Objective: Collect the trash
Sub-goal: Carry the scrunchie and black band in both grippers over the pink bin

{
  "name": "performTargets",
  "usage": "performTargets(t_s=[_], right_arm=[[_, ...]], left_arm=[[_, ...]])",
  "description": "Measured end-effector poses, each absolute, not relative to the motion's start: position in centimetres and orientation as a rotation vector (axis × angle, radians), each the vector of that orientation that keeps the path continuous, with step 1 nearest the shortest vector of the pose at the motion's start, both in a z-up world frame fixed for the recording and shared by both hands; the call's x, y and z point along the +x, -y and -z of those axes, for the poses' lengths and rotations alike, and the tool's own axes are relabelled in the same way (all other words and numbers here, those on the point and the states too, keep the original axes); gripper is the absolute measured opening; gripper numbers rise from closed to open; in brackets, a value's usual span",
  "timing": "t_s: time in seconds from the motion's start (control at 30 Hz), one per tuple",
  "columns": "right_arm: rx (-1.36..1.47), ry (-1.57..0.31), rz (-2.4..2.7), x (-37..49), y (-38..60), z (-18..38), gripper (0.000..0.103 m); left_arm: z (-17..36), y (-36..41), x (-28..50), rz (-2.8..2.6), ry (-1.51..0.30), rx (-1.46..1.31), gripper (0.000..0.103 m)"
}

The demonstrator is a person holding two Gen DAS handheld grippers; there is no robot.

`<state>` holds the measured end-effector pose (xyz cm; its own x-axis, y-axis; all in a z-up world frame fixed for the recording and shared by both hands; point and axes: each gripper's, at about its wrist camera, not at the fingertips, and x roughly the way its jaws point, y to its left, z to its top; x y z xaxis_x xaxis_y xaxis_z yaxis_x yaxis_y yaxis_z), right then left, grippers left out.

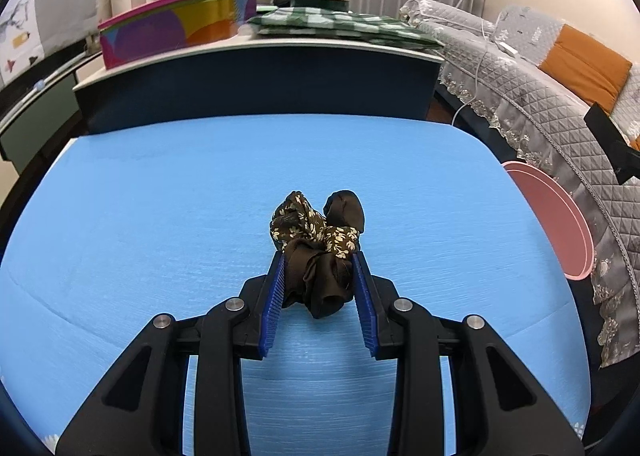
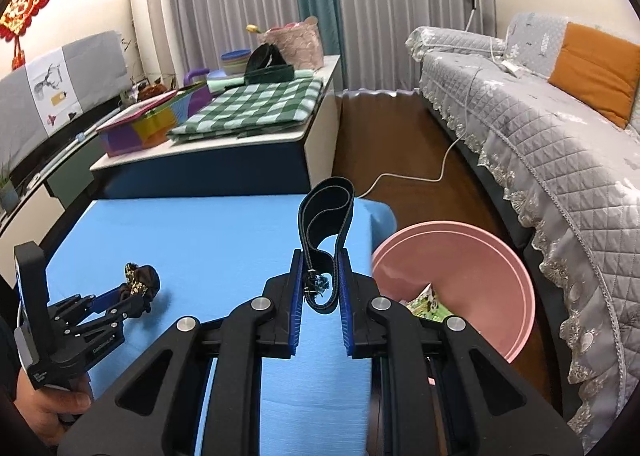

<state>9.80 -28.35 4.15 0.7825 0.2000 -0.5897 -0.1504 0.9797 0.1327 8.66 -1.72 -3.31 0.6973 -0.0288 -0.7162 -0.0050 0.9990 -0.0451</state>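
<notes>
My left gripper (image 1: 319,258) is shut on a brown floral scrunchie (image 1: 316,240) resting on the blue table (image 1: 160,215). In the right wrist view the left gripper (image 2: 128,294) and the scrunchie (image 2: 142,280) show at the left of the blue table (image 2: 208,240). My right gripper (image 2: 319,256) is shut on a black elastic band (image 2: 326,215), holding it upright above the table's right part. A pink bin (image 2: 472,268) stands on the floor just right of the table, with some printed wrapper inside; its rim also shows in the left wrist view (image 1: 560,215).
A grey quilted sofa (image 2: 540,127) runs along the right. Behind the blue table stands a white-topped cabinet (image 2: 224,143) with a green checked cloth (image 2: 256,103), a colourful box (image 2: 144,123) and baskets. A white cable (image 2: 424,175) lies on the wood floor.
</notes>
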Motion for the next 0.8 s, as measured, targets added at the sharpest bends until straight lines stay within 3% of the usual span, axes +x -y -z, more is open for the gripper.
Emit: performTargets(t_s=[0.8], right_arm=[[0.115, -0.563, -0.027, 8.3, 36.1, -7.3, 0.017]], left_arm=[[-0.3, 7.3, 8.3, 0.138, -0.727, 0.017, 0.033]])
